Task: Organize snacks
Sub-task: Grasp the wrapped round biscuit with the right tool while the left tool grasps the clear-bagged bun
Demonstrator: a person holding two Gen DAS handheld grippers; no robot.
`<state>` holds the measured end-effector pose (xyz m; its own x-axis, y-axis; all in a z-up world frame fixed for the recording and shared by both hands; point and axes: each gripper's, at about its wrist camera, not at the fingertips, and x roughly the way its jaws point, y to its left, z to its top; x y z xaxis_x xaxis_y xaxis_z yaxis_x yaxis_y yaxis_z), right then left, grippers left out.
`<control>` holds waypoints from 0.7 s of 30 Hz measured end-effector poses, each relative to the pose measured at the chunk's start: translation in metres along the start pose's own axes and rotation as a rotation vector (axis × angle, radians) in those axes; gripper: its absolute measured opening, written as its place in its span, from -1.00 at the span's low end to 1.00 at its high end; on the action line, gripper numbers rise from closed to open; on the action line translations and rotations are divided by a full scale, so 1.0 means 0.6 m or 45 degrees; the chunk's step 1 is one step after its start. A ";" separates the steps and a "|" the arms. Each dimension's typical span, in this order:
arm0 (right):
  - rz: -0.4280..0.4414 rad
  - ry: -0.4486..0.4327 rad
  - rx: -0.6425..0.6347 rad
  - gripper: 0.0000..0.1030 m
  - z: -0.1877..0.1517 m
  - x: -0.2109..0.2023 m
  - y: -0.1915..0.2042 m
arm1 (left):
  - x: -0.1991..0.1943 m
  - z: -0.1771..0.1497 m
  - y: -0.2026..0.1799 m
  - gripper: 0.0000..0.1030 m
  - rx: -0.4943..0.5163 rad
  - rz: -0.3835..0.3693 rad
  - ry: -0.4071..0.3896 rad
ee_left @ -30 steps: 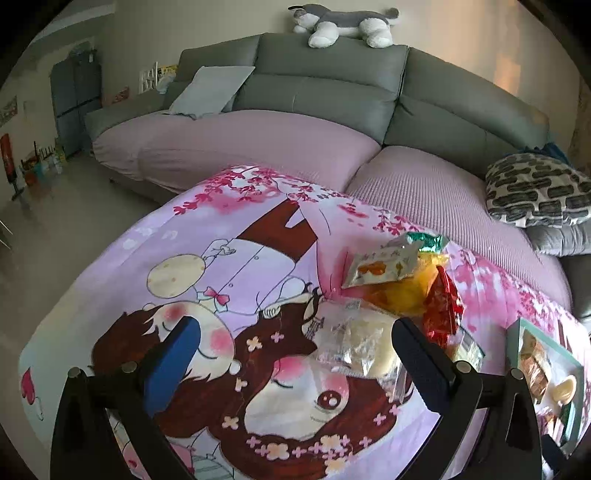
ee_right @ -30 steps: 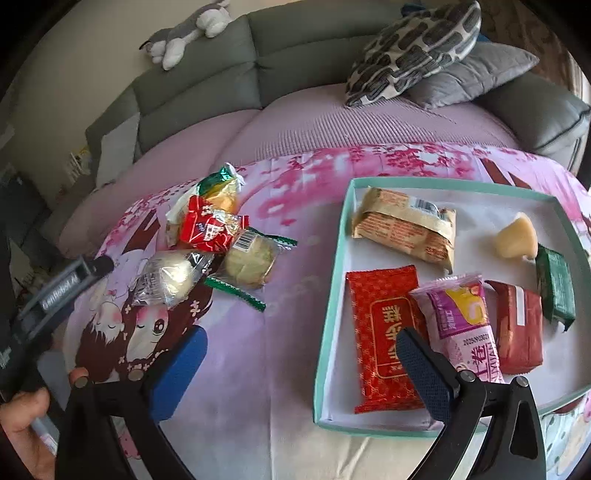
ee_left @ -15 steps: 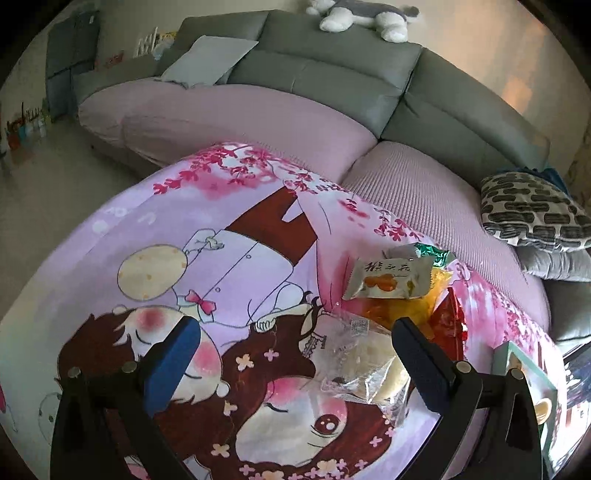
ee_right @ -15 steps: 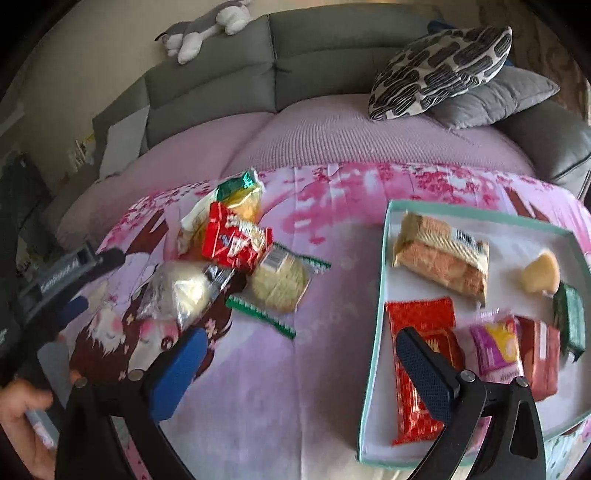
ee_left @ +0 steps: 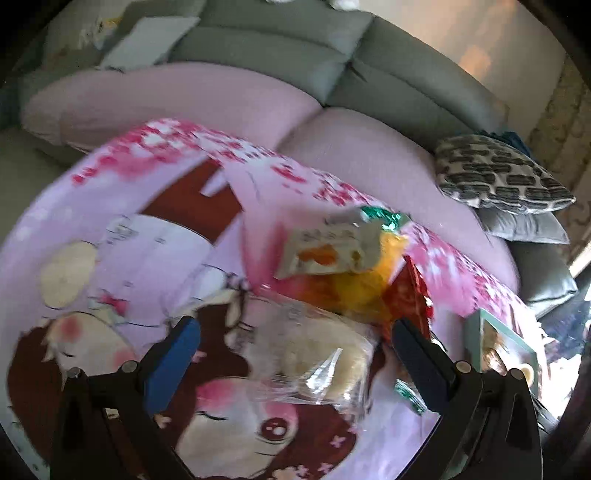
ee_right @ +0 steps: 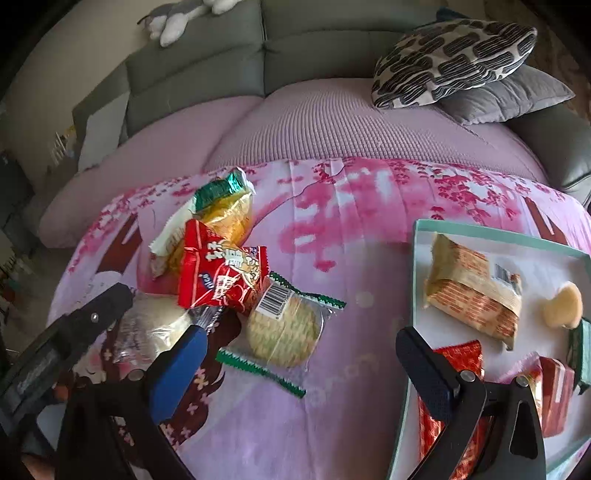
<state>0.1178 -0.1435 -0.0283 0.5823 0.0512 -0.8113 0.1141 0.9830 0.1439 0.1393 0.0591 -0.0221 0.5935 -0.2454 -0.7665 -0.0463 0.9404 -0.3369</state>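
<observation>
A heap of loose snacks lies on the pink cartoon cloth. My left gripper point(ee_left: 295, 354) is open, and a clear-wrapped pale bun point(ee_left: 317, 354) lies between its fingers. Behind the bun are a white and orange packet point(ee_left: 332, 249), a yellow snack point(ee_left: 354, 284) and a red packet point(ee_left: 408, 299). My right gripper point(ee_right: 299, 354) is open above a round cracker in clear wrap point(ee_right: 282, 332). The red packet point(ee_right: 221, 273), the yellow snack point(ee_right: 225, 218) and the bun point(ee_right: 155, 325) lie to its left. The teal-rimmed tray point(ee_right: 415, 258) on the right holds several wrapped snacks.
A grey sofa with pink seat covers point(ee_right: 332, 122) runs behind the table. Patterned and grey cushions point(ee_right: 454, 62) sit at its right end, a plush toy point(ee_right: 177, 18) on the backrest. The left gripper's body point(ee_right: 74, 339) reaches in from the lower left in the right wrist view.
My left gripper moved forward and right until the bun lies between its fingers. My right gripper swung left from the tray toward the loose snacks and closer to the round cracker.
</observation>
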 end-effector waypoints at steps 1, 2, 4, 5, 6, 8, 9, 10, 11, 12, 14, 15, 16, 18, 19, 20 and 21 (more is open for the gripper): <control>-0.003 0.012 0.000 1.00 0.002 0.007 0.001 | 0.005 -0.001 -0.002 1.00 0.003 -0.009 0.012; -0.006 0.025 0.000 1.00 0.003 0.013 0.002 | 0.011 -0.001 -0.004 1.00 0.005 -0.017 0.027; -0.006 0.041 -0.011 1.00 0.006 0.024 0.006 | 0.021 -0.002 -0.004 1.00 -0.004 -0.028 0.051; -0.010 0.048 -0.020 1.00 0.007 0.030 0.010 | 0.024 -0.005 -0.004 1.00 -0.018 -0.029 0.067; -0.013 0.055 -0.026 1.00 0.007 0.035 0.014 | 0.028 -0.007 -0.003 1.00 -0.028 -0.031 0.081; -0.024 0.075 -0.045 0.99 0.007 0.047 0.022 | 0.035 -0.009 -0.003 1.00 -0.033 -0.031 0.103; -0.025 0.085 -0.049 0.97 0.006 0.051 0.024 | 0.038 -0.011 -0.002 1.00 -0.034 -0.028 0.114; -0.025 0.095 -0.052 0.94 0.006 0.055 0.025 | 0.041 -0.012 -0.002 1.00 -0.036 -0.024 0.124; -0.025 0.104 -0.055 0.90 0.005 0.060 0.027 | 0.046 -0.013 -0.001 0.99 -0.038 -0.019 0.134; -0.025 0.107 -0.059 0.87 0.004 0.062 0.029 | 0.048 -0.014 0.000 0.99 -0.040 -0.014 0.141; -0.030 0.116 -0.067 0.80 0.001 0.067 0.030 | 0.053 -0.016 0.001 0.99 -0.049 -0.008 0.156; -0.032 0.118 -0.066 0.79 0.000 0.070 0.030 | 0.054 -0.017 0.001 0.99 -0.047 -0.008 0.159; -0.035 0.119 -0.065 0.73 -0.001 0.073 0.032 | 0.055 -0.018 0.000 0.97 -0.040 -0.006 0.160; -0.045 0.114 -0.075 0.61 -0.004 0.073 0.030 | 0.057 -0.019 -0.004 0.83 -0.025 0.000 0.160; -0.053 0.112 -0.078 0.51 -0.005 0.072 0.028 | 0.057 -0.019 -0.006 0.79 -0.020 -0.011 0.160; -0.062 0.109 -0.080 0.41 -0.006 0.071 0.026 | 0.058 -0.019 -0.008 0.72 -0.021 -0.026 0.164; -0.065 0.107 -0.081 0.35 -0.007 0.071 0.025 | 0.058 -0.020 -0.009 0.70 -0.019 -0.029 0.165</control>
<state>0.1408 -0.1259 -0.0631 0.5073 0.0125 -0.8617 0.0889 0.9938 0.0667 0.1508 0.0426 -0.0536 0.4857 -0.2961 -0.8224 -0.0462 0.9308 -0.3625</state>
